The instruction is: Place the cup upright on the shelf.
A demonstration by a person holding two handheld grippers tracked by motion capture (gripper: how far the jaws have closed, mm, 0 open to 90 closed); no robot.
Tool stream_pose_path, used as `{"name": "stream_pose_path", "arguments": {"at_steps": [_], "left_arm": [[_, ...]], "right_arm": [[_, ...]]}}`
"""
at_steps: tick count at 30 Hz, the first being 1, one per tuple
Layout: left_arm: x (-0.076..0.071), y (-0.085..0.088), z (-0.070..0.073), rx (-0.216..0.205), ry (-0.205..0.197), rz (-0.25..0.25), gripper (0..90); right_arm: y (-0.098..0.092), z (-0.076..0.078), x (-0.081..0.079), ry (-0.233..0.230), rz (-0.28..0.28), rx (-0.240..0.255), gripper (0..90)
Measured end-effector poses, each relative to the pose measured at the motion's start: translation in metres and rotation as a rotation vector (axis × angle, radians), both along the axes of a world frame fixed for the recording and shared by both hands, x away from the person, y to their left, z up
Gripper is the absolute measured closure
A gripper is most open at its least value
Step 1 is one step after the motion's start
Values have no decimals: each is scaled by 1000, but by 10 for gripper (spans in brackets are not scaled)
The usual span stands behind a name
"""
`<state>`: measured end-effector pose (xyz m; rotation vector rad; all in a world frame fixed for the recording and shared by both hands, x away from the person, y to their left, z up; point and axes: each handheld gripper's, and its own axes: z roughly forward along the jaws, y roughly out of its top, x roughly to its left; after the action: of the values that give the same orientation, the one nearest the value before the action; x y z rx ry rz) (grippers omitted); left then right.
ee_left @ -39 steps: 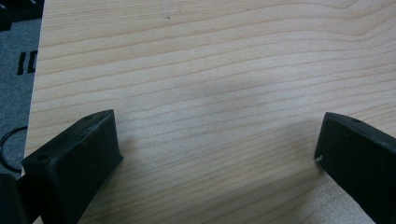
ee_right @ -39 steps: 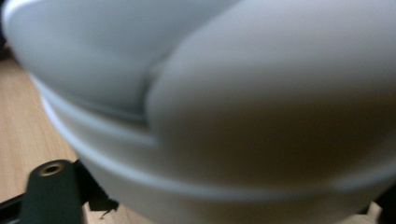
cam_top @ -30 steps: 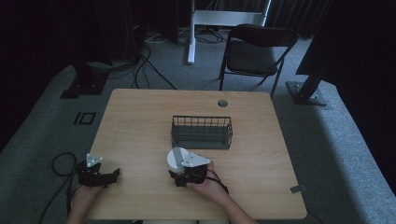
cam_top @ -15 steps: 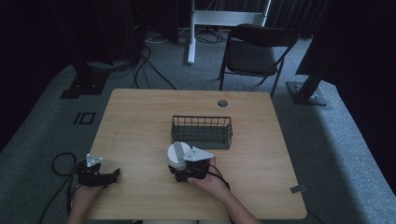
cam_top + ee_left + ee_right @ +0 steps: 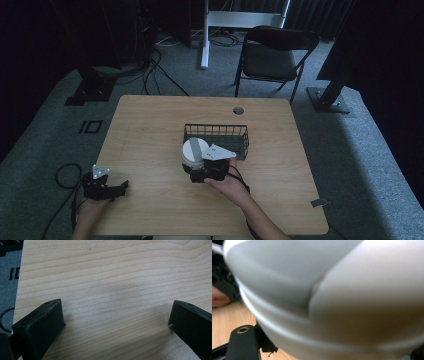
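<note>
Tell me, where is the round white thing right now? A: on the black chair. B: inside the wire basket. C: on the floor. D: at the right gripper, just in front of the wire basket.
D: in the high view the round white thing sits at the right gripper, on the near side of the wire basket, outside its walls.

I count: table [image 5: 150, 145] 1 | basket [image 5: 216, 135] 1 | white plates [image 5: 192, 150] stacked, number unclear | grippers 2: left [image 5: 120, 187], right [image 5: 192, 170] | chair [image 5: 272, 55] 1, upper right
</note>
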<state>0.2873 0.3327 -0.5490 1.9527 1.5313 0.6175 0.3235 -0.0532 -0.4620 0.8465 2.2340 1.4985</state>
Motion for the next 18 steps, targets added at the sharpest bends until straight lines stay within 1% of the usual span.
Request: {"name": "stream_pose_path", "arguments": {"at_steps": [1, 3, 4, 9, 11, 15, 18], "left_arm": [[0, 0, 0, 0, 0, 0, 1], [0, 0, 0, 0, 1, 0, 1], [0, 0, 0, 0, 1, 0, 1], [0, 0, 0, 0, 1, 0, 1], [0, 0, 0, 0, 1, 0, 1], [0, 0, 0, 0, 0, 0, 1], [0, 0, 0, 0, 0, 0, 1]], "right_arm": [[-1, 3, 2, -9, 0, -4, 186], [-3, 9, 4, -14, -10, 6, 186], [-5, 12, 6, -21, -15, 1, 186], [-14, 24, 14, -45, -53, 5, 186], [-18, 28, 17, -52, -73, 13, 186], [-25, 34, 23, -67, -105, 9, 186], [-31, 37, 30, -76, -142, 3, 186]]}}
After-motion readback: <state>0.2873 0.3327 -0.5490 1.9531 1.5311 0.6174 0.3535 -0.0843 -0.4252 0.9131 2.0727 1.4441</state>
